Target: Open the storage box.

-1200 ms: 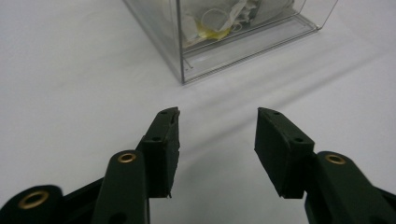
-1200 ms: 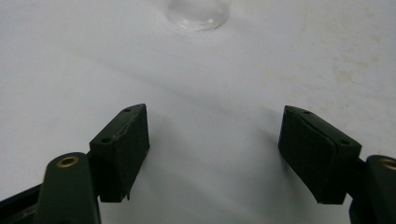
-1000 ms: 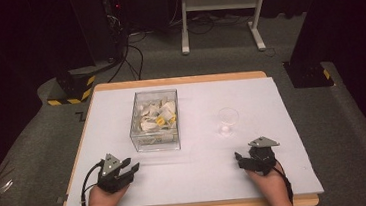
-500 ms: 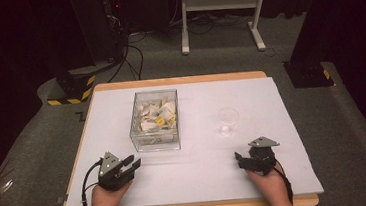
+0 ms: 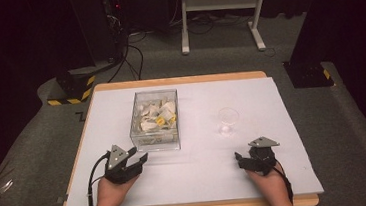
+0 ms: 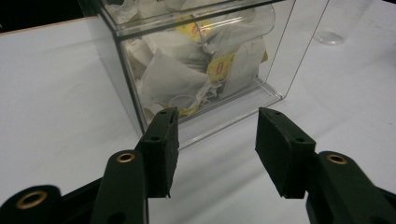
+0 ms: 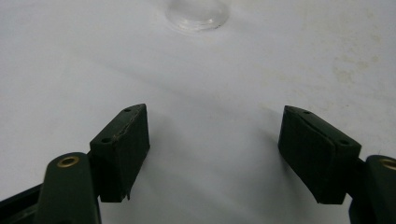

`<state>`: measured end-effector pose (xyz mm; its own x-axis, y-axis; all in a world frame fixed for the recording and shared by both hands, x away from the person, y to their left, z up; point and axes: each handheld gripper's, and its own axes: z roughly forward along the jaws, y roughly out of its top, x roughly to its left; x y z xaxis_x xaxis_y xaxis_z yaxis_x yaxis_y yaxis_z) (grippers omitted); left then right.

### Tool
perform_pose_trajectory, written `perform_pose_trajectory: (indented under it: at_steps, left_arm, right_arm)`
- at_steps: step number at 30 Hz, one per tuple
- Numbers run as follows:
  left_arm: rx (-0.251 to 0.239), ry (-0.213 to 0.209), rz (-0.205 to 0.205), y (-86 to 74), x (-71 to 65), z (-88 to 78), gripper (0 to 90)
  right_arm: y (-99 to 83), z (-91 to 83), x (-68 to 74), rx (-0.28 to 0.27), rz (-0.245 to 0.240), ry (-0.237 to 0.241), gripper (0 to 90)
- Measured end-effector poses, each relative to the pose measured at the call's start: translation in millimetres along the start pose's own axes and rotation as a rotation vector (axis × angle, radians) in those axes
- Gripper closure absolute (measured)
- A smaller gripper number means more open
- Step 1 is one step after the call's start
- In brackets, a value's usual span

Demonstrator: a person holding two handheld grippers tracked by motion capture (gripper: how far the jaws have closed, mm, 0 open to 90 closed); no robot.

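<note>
- A dark room with cables and a metal stand on the floor; in front, a white counter (image 5: 197,177) lit from above.
- A clear box (image 5: 154,119) of tea bags (image 6: 180,77) stands left of centre, with an empty glass (image 5: 228,120) well apart to its right.
- The left gripper (image 5: 137,162) sits just before the box; its jaws have just been opening, half apart, with nothing between them.
- The right gripper (image 5: 239,157) rests near the front edge, its jaws wide and empty, pointing at the glass.
- Judging by this, nothing is done yet: no tea bag has left the box and the glass holds nothing.
</note>
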<state>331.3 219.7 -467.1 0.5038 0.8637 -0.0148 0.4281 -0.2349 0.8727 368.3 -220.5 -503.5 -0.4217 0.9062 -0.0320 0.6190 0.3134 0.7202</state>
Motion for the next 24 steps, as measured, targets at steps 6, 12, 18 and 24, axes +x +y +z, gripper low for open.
perform_pose_trajectory:
  at_steps: [6, 12, 18, 24]
  left_arm:
    - [-0.012, -0.011, -0.01, 8.6, -2.1, 9.7, 47.9]
    - [-0.018, -0.013, -0.012, 14.2, -3.7, 18.3, 47.0]
    - [-0.028, -0.019, -0.016, 17.4, -3.5, 25.4, 46.4]
    - [-0.054, -0.034, -0.034, 19.6, -1.9, 29.3, 45.8]
  right_arm:
    - [0.0, 0.0, 0.0, 0.0, 0.0, 0.0, 24.8]
    - [0.0, -0.1, 0.1, 0.0, 0.0, -0.001, 24.8]
    - [-0.1, -0.1, 0.2, -0.001, -0.001, -0.001, 24.9]
    - [-0.1, -0.1, 0.2, -0.001, -0.001, -0.001, 24.9]
